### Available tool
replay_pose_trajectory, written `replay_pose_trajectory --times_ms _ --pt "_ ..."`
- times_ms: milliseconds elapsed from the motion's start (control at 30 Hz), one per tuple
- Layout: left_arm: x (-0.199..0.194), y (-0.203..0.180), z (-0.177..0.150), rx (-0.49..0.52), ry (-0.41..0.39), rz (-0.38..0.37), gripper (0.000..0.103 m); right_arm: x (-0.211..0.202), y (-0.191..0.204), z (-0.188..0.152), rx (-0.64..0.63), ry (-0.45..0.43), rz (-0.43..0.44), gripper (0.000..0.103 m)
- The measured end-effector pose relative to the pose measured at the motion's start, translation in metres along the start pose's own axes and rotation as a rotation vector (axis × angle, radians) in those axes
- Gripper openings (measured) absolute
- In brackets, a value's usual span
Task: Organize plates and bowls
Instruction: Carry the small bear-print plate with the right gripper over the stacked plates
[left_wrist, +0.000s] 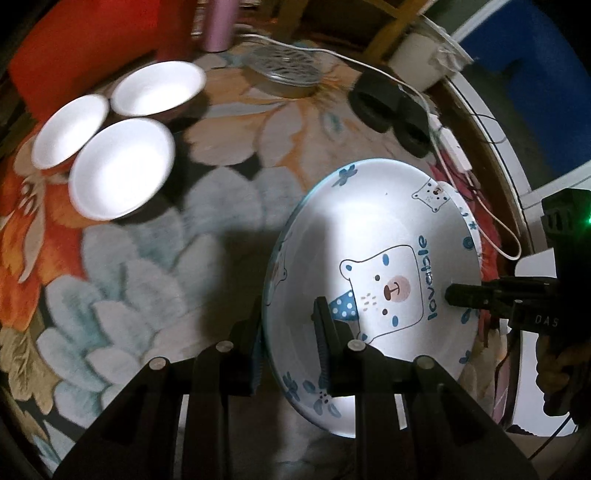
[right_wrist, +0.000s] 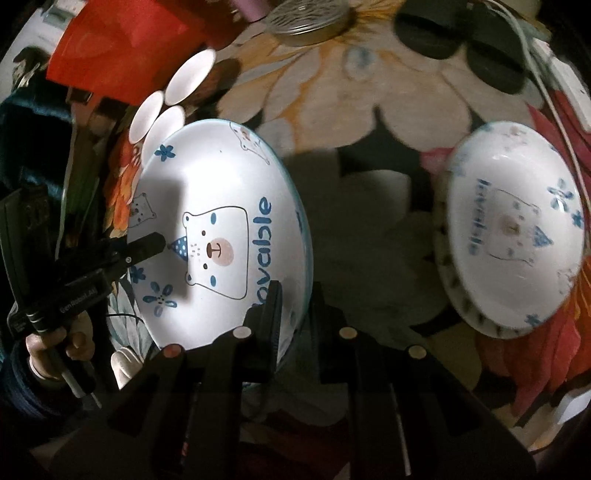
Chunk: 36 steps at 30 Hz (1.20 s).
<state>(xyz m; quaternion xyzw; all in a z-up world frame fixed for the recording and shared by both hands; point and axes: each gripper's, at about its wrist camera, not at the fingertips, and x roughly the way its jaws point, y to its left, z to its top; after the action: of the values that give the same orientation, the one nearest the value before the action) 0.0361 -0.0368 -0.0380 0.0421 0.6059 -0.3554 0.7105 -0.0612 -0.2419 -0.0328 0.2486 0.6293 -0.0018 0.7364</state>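
Observation:
A white plate with a blue bear and the word "loveable" (left_wrist: 369, 229) (right_wrist: 221, 177) hangs tilted above the flowered tablecloth, held from both sides. My left gripper (left_wrist: 288, 332) is shut on its left rim and shows in the right wrist view at the plate's far edge (right_wrist: 157, 242). My right gripper (right_wrist: 297, 310) is shut on the opposite rim, and its tip (left_wrist: 452, 295) reaches in from the right. Three white bowls (left_wrist: 122, 166) (right_wrist: 164, 127) stand together at the back left. A second bear plate (right_wrist: 513, 229) lies to the right on a plate with a dark-marked rim (right_wrist: 454, 288).
At the back stand a metal lid (left_wrist: 284, 70), a pink cup (left_wrist: 218, 26) and a red box (left_wrist: 92, 40). Two black rolls (left_wrist: 373, 103) and a white power strip (left_wrist: 454, 147) with cables lie near the table's right edge. A hand (right_wrist: 55, 343) grips the left tool.

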Motion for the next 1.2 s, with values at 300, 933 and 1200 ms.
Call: replay_pose_trajectory --times_ms 300,933,1200 --pt "0.032 -0.067 0.027 0.093 0.006 -0.039 0.024 -0.03 -0.06 -0.001 0.107 -0.05 -0.039 0.015" --pt "0.106 -0.19 0.066 0.216 0.039 -0.005 0.024 -0.056 -0.181 -0.022 0.386 -0.128 -0.075 0.015" --pt "0.13 -0.21 0.072 0.216 0.059 0.02 0.024 -0.056 -0.214 -0.018 0.443 -0.163 -0.084 0.015"
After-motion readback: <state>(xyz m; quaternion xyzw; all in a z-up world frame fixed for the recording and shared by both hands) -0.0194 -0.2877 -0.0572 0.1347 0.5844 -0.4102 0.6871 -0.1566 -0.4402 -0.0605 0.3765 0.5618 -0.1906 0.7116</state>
